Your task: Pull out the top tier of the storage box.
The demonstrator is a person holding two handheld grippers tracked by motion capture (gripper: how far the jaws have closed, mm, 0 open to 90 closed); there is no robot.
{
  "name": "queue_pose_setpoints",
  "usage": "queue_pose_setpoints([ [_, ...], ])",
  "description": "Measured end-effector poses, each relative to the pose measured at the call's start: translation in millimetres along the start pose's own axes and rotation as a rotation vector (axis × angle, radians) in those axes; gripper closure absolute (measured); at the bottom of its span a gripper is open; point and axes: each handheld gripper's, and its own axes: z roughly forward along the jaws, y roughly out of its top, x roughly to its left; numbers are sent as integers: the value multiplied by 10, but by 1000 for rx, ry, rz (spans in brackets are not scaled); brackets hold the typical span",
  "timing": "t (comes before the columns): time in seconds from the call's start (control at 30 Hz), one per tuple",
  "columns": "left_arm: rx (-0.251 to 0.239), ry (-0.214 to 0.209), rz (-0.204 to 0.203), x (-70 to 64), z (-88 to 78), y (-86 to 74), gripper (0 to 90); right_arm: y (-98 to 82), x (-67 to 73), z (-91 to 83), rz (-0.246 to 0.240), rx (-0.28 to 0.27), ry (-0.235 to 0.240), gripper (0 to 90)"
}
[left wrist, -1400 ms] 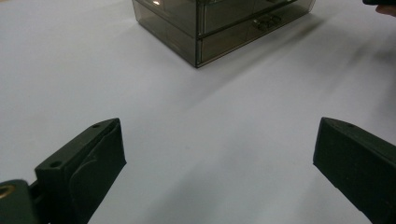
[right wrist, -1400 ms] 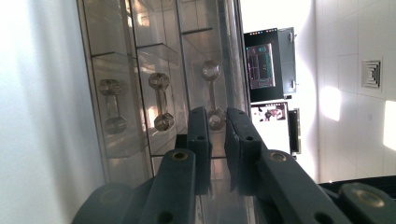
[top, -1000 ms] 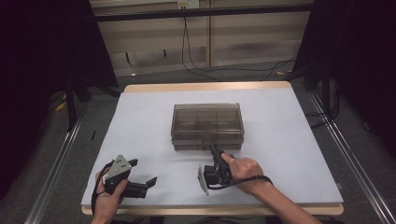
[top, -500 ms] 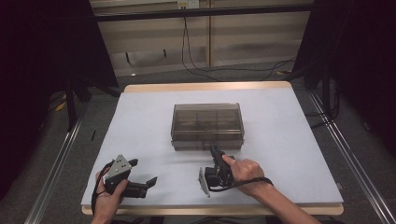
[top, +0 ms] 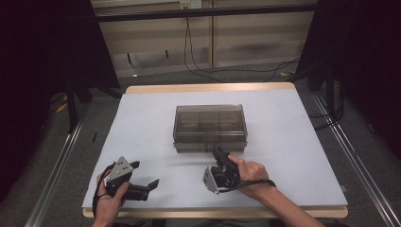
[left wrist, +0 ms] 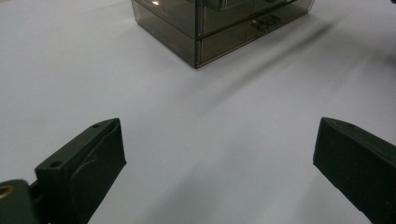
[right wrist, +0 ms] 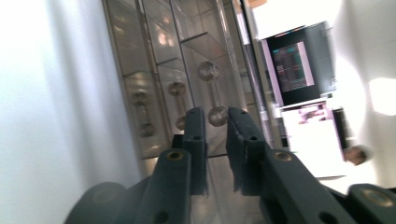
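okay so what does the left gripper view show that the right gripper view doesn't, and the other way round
The left gripper view alone has the left gripper with its jaws spread wide over bare white table, and a whole front corner of the smoky plastic drawer box well ahead of them.

The right gripper view alone has the right gripper, jaws nearly together, tilted sideways right at a drawer handle, plus a lit screen beyond.

Both share the box and the table.

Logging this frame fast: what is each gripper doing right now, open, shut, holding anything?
Left gripper: open, jaws wide apart over the white table, holding nothing.
Right gripper: jaws nearly together at the smoky plastic drawer box front; grip on a handle cannot be told.
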Motion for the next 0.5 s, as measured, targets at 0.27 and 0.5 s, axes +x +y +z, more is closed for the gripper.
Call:
queue_pose_setpoints([
  [0.27,1,3,1,-1,-4,2,21,-87,-212,-14,239,-43,184,743],
  [0.5,-4,6,7,6,-13,5,21,-195,-407,-23,396,-138,370,724],
])
